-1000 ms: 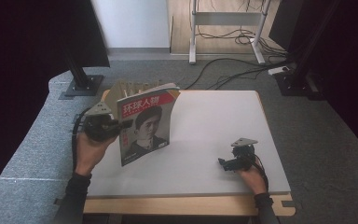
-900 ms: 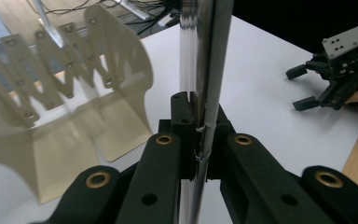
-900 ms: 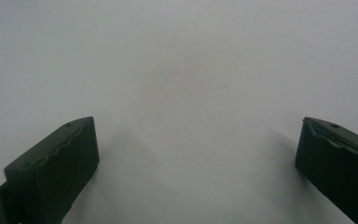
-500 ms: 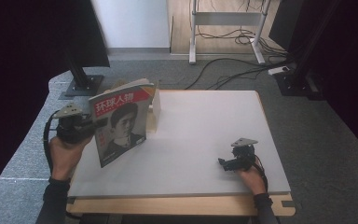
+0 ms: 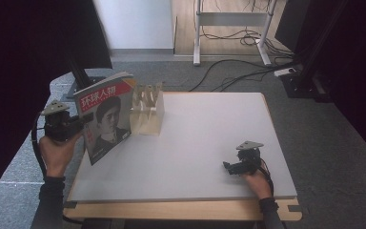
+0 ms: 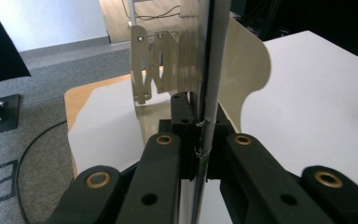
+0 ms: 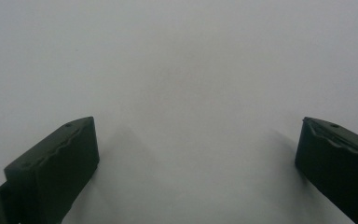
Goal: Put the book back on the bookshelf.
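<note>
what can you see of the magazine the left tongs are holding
The magazine is thin and glossy, its cover showing a red title band with white characters above a black-and-white portrait. It is held upright and tilted, off the left edge of the white table, its lower corner near the tabletop. The left tongs are clamped on its edge, which the left gripper view shows edge-on. Just behind it stands a pale wooden rack; contact between them cannot be told.
</note>
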